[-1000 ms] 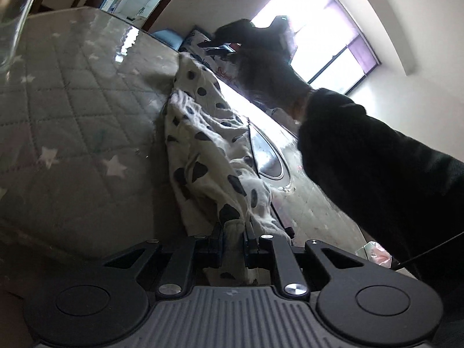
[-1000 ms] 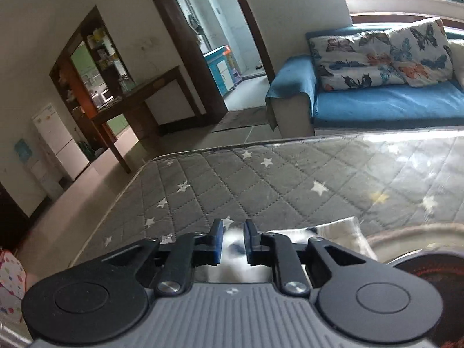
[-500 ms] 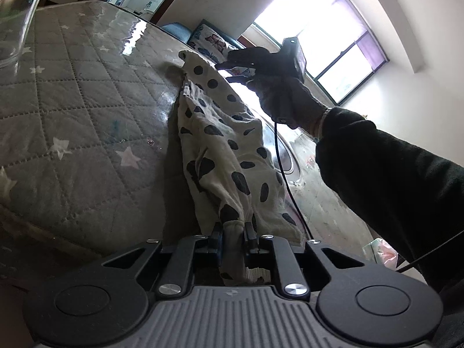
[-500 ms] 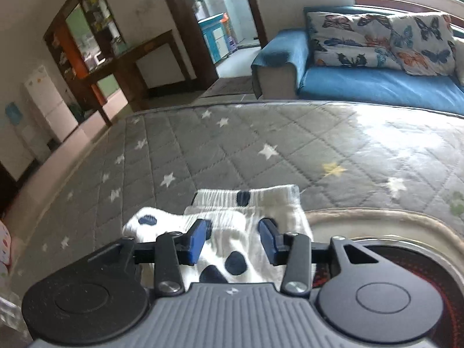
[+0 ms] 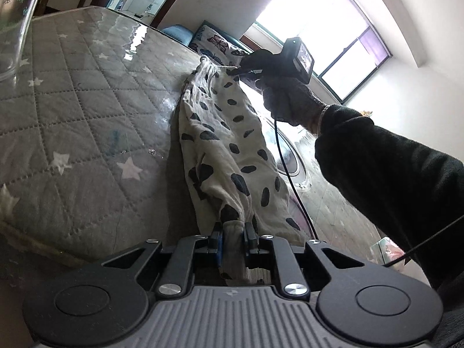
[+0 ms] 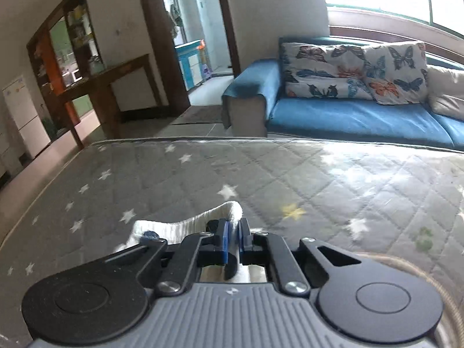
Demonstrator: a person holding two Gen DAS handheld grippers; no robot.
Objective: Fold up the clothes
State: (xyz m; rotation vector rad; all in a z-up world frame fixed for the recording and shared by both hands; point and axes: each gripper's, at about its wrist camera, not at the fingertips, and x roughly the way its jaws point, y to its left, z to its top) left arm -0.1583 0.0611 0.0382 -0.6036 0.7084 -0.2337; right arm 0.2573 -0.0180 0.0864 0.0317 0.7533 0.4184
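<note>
**Spotty clothes stretched between two grippers**

The left gripper has its jaws squeezed tight on one end of the spotty cloth; the cloth is white with dark spots; it lies long and flat on the grey quilted cover with white stars, and it runs away from the left gripper toward the far end.

At that far end, seen from the left wrist, the gloved right hand holds the right gripper down at the cloth's other edge; a black cable hangs from it over the cloth; the arm wears a dark sleeve.

In the right wrist view, the right gripper has its jaws pinched shut on a white ribbed edge of the cloth; the blue pads press on the cloth; the rest of the cloth is hidden under the gripper.

Past the cover there is a blue sofa with butterfly pillows; a brown desk stands by the wall; a bright window is behind the hand.
</note>
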